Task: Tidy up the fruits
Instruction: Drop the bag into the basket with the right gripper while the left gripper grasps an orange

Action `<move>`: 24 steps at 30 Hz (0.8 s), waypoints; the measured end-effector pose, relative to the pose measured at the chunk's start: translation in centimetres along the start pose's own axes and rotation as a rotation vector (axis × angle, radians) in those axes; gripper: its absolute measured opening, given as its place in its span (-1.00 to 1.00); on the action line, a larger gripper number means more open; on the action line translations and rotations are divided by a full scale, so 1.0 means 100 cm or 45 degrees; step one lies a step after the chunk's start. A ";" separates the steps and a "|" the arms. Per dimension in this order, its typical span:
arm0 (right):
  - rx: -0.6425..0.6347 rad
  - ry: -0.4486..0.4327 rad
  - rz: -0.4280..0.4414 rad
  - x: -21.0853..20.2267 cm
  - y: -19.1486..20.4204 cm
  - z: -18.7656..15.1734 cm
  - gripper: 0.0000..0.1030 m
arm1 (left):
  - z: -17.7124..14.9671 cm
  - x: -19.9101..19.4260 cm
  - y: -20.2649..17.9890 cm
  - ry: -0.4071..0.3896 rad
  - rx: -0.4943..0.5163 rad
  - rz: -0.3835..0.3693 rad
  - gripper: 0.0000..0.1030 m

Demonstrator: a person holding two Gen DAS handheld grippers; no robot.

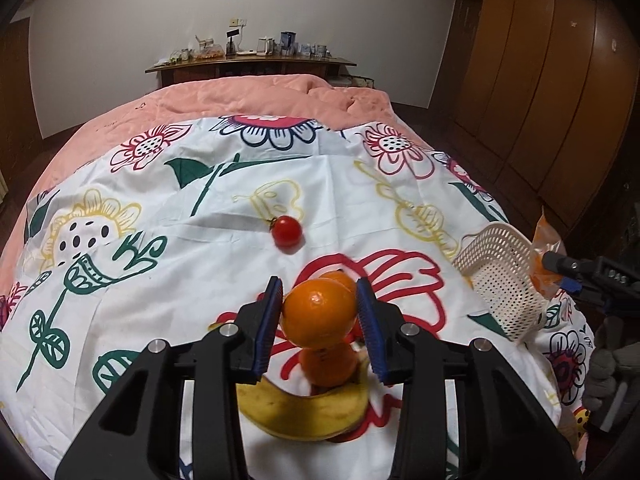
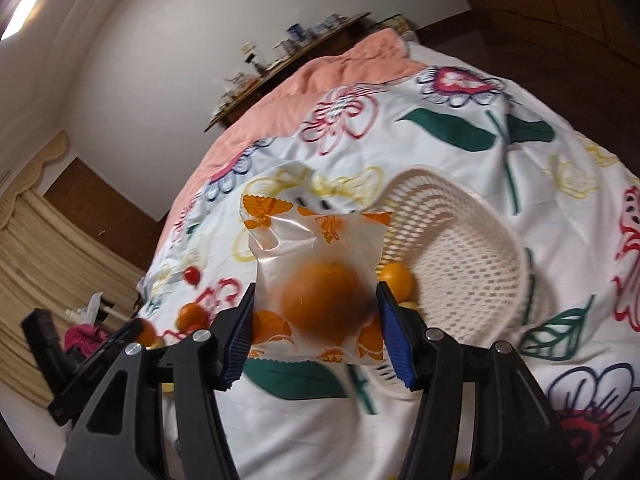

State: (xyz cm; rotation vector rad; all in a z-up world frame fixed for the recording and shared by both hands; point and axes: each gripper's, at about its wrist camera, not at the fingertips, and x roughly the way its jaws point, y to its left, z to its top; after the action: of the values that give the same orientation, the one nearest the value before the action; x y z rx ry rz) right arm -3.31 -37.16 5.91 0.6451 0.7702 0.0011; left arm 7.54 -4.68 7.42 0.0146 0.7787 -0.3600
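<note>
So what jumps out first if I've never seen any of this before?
Probably the bright orange clamped between the left gripper, above a banana on the flowered bedsheet. Next, the right gripper holds a bagged orange in front of a white basket. A lone cherry tomato lies further back.

Orange print on the bag (image 2: 320, 280) is unreadable.
</note>
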 end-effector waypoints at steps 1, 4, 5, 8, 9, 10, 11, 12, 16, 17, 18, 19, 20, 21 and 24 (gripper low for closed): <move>-0.003 -0.006 -0.021 -0.001 -0.003 0.000 0.11 | 0.001 0.000 -0.003 0.000 0.006 -0.002 -0.24; -0.020 -0.022 -0.106 0.001 -0.013 -0.001 0.11 | 0.002 0.000 -0.010 0.004 0.014 -0.006 -0.24; -0.025 -0.022 -0.130 0.002 -0.015 -0.002 0.12 | 0.003 0.001 -0.013 0.005 0.019 -0.008 -0.24; -0.052 -0.031 -0.200 0.007 -0.021 -0.004 0.12 | 0.004 0.002 -0.019 0.010 0.031 -0.010 -0.24; -0.060 -0.033 -0.217 0.008 -0.023 -0.005 0.12 | 0.004 0.002 -0.021 0.011 0.035 -0.012 -0.24; -0.069 -0.035 -0.235 0.010 -0.025 -0.005 0.12 | 0.005 0.002 -0.024 0.012 0.042 -0.014 -0.24; -0.077 -0.033 -0.249 0.011 -0.026 -0.006 0.12 | 0.005 0.002 -0.027 0.014 0.048 -0.015 -0.24; -0.089 -0.029 -0.268 0.013 -0.028 -0.007 0.15 | 0.005 0.003 -0.029 0.015 0.052 -0.016 -0.24; -0.089 -0.009 -0.270 0.018 -0.033 -0.009 0.17 | 0.008 0.006 -0.040 0.023 0.073 -0.026 -0.24; -0.086 -0.011 -0.266 0.018 -0.035 -0.010 0.17 | 0.008 0.006 -0.043 0.026 0.078 -0.030 -0.24; -0.086 -0.016 -0.264 0.017 -0.035 -0.010 0.17 | 0.009 0.007 -0.046 0.029 0.086 -0.034 -0.24; -0.087 -0.023 -0.262 0.016 -0.036 -0.010 0.17 | 0.009 0.008 -0.049 0.031 0.091 -0.036 -0.24; -0.087 -0.030 -0.264 0.015 -0.036 -0.009 0.17 | 0.010 0.009 -0.053 0.032 0.098 -0.039 -0.24; -0.085 -0.035 -0.262 0.014 -0.037 -0.009 0.18 | 0.010 0.009 -0.056 0.033 0.105 -0.043 -0.24; -0.061 -0.051 -0.248 0.009 -0.042 -0.008 0.18 | 0.013 0.013 -0.066 0.039 0.127 -0.057 -0.24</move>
State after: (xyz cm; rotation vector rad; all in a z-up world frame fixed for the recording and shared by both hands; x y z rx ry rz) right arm -4.10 -39.87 2.61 0.5211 0.7898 -0.1708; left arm 7.13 -11.45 8.27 0.0962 0.7919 -0.4420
